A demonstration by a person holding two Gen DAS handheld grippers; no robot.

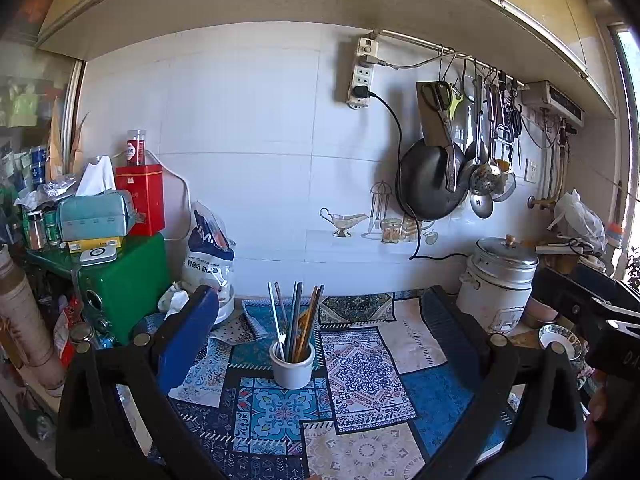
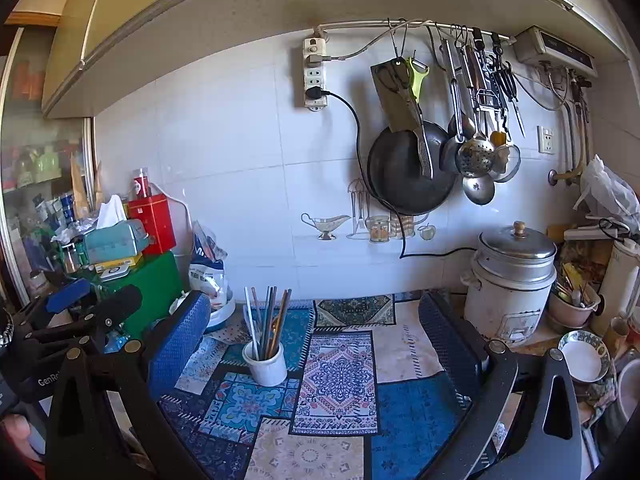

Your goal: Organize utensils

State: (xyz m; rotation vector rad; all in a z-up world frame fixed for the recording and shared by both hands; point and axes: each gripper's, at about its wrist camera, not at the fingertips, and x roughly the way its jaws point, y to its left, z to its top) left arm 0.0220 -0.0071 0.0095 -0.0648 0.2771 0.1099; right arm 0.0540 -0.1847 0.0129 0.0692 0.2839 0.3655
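A white ceramic holder stands on the patterned mat and holds several chopsticks upright. It also shows in the right wrist view with the chopsticks. My left gripper is open and empty, its fingers either side of the holder but short of it. My right gripper is open and empty, with the holder just right of its left finger. The left gripper shows at the left edge of the right wrist view.
A steel-lidded rice cooker stands at the back right, with bowls and a cup of utensils beside it. A wok and ladles hang on the wall. Tins, a tissue box and a bag crowd the left.
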